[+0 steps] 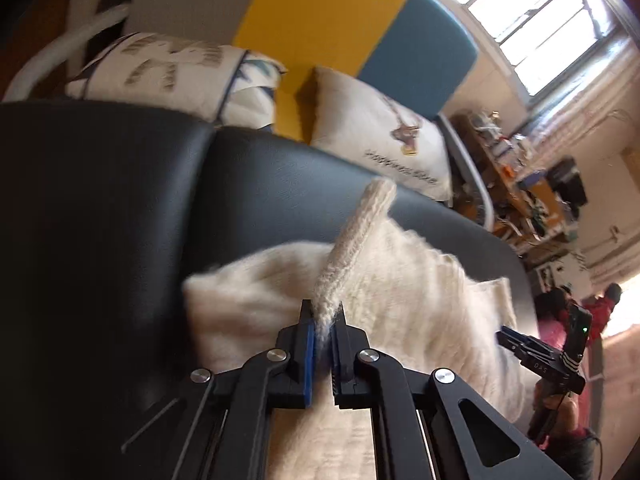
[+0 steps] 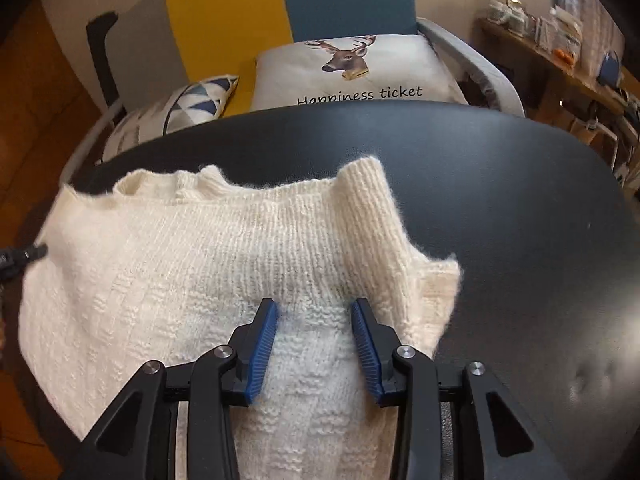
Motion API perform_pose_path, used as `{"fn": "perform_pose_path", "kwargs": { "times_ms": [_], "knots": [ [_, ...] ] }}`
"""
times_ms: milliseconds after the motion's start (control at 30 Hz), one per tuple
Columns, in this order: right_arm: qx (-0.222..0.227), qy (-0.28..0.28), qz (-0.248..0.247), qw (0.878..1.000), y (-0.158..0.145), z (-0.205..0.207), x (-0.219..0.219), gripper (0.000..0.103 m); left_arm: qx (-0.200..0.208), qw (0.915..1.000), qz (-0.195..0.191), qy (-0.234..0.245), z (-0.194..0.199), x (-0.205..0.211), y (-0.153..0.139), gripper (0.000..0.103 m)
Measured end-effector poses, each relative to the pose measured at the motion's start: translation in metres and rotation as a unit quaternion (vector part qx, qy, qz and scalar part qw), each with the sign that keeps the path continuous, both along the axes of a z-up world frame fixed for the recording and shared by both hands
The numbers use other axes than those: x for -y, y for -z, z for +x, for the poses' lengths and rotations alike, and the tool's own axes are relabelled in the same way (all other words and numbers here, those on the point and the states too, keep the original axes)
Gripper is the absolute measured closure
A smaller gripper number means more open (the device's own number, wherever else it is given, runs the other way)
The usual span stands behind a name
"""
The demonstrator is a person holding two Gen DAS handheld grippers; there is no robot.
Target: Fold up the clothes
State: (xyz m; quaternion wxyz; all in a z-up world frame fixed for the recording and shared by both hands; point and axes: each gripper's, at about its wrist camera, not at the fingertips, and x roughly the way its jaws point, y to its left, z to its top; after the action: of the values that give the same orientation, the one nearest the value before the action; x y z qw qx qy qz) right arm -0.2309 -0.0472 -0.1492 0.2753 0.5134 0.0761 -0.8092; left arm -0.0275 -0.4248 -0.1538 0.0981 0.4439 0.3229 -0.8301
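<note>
A cream knitted sweater (image 2: 192,264) lies bunched on a black padded surface (image 2: 500,184). In the left wrist view my left gripper (image 1: 324,320) is shut on a ribbed edge of the sweater (image 1: 360,232), which rises as a strip away from the jaws. The rest of the sweater (image 1: 420,300) spreads below and to the right. My right gripper (image 2: 314,312) stands open just above the sweater's middle, its blue pads (image 2: 264,344) apart with knit between and beneath them. The right gripper (image 1: 536,354) also shows at the right of the left wrist view, over the sweater's far edge.
A deer-print cushion (image 2: 352,68) and a triangle-pattern cushion (image 2: 188,100) sit on a sofa with yellow and blue panels (image 1: 332,20) behind the black surface. A cluttered shelf (image 1: 520,176) and a window (image 1: 532,20) lie to the right. Bare black surface lies right of the sweater.
</note>
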Motion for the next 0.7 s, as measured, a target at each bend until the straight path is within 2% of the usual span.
{"fn": "perform_pose_path", "kwargs": {
  "times_ms": [67,267,367,433,467,533,633,700],
  "knots": [
    [0.008,0.007,-0.023,1.0,0.001,-0.001,-0.01,0.065,0.013,0.9998,0.005,-0.017,0.01,0.006,0.011,0.096],
    [0.027,0.021,-0.072,0.997,-0.014,-0.005,-0.031,0.063,0.0,0.9984,0.035,-0.044,0.019,0.013,0.007,0.085],
    [0.0,0.006,-0.072,0.997,-0.029,-0.004,-0.024,0.062,-0.027,0.9988,0.0,-0.041,0.022,0.001,-0.015,0.081],
    [0.022,-0.054,-0.104,0.993,-0.036,0.001,0.003,0.061,-0.053,0.998,-0.015,-0.031,0.02,-0.008,-0.029,0.08],
    [0.035,-0.084,-0.116,0.989,-0.039,0.003,0.018,0.061,-0.063,0.9975,-0.024,-0.019,0.018,-0.013,-0.035,0.078],
    [0.057,-0.124,-0.095,0.986,-0.034,0.009,0.052,0.061,-0.066,0.9968,-0.034,0.031,0.003,-0.025,-0.042,0.078],
    [0.039,-0.147,-0.031,0.988,-0.024,0.022,0.084,0.061,-0.029,0.9912,-0.056,0.116,-0.03,-0.048,-0.04,0.077],
    [0.022,-0.155,0.007,0.988,-0.015,0.029,0.09,0.061,-0.006,0.9842,-0.062,0.166,-0.052,-0.066,-0.034,0.072]
  ]
}}
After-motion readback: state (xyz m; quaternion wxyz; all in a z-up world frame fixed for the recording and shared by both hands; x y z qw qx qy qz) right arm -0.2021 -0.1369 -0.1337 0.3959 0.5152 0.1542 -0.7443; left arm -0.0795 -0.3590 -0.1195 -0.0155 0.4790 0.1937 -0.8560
